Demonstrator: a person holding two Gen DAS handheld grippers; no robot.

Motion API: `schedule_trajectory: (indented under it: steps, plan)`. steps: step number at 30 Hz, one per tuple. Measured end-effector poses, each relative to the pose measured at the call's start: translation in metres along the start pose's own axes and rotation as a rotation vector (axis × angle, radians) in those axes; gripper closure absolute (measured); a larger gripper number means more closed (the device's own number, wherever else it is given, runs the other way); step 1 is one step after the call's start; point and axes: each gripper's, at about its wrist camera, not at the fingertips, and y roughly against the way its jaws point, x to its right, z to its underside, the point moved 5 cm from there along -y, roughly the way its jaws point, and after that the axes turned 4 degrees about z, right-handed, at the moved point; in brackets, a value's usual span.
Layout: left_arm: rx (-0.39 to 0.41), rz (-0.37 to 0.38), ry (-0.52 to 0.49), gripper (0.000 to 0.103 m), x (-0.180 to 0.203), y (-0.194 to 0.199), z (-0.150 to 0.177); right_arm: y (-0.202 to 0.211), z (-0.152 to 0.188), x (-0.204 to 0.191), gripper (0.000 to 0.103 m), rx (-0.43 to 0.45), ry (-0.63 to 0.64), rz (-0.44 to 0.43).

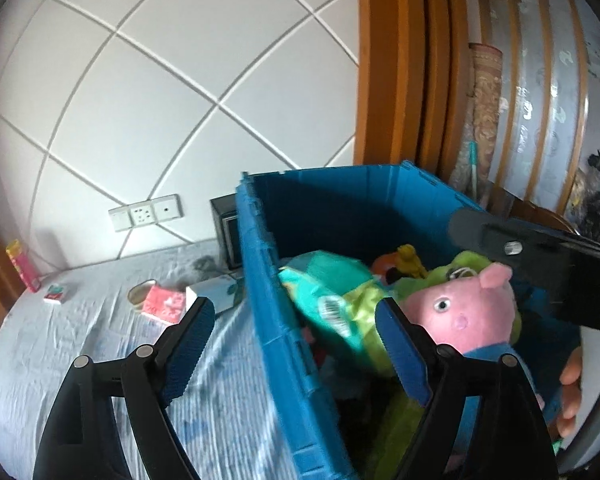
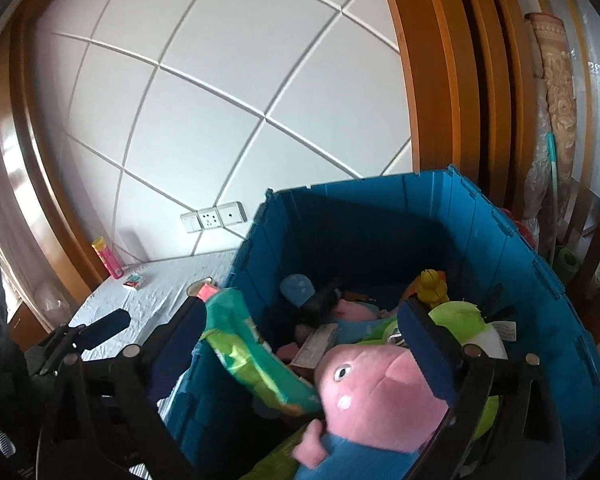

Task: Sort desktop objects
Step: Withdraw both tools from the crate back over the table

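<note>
- We hold the left gripper (image 1: 296,340) with its jaws wide apart and empty; they straddle the near left wall of the blue crate (image 1: 268,280), one finger outside over the counter (image 1: 100,344), the other inside.
- We hold the right gripper (image 2: 300,344) with its jaws wide apart over the crate (image 2: 500,240), clamping nothing; the pink pig (image 2: 380,384) lies between the fingers, and we cannot tell whether the right pad touches it.
- The pig (image 1: 464,312) rests in the crate at the near right, on top of green plush.
- A green-and-teal pack (image 1: 332,300) leans on the crate's left wall, just left of the pig.
- A yellow toy (image 2: 432,284) sits farther back in the crate.
- On the counter, left of the crate, lie a pink pack (image 1: 162,304), a small box (image 1: 56,294) and, far left, an upright pink carton (image 1: 22,266).
</note>
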Motion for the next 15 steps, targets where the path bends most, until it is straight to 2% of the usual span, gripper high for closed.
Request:
schedule_trajectory:
  steps: [1, 4, 7, 10, 15]
  plan:
    - [0.002, -0.005, 0.007, 0.020, -0.007, 0.003, 0.002, 0.004, 0.000, -0.005, 0.000, 0.011, 0.000, -0.003]
    - [-0.002, -0.033, 0.030, 0.020, -0.032, 0.011, 0.011, 0.015, 0.001, -0.025, 0.000, 0.041, 0.002, -0.020]
    - [-0.013, -0.068, 0.060, 0.020, -0.065, 0.017, 0.021, 0.010, 0.003, -0.065, 0.000, 0.043, 0.023, -0.041]
    - [-0.027, -0.115, 0.088, 0.020, -0.109, 0.026, 0.036, 0.005, 0.005, -0.106, 0.000, 0.045, 0.043, -0.063]
    - [-0.059, -0.216, 0.094, 0.020, -0.202, 0.046, 0.073, -0.003, 0.008, -0.174, 0.000, 0.048, 0.078, -0.099]
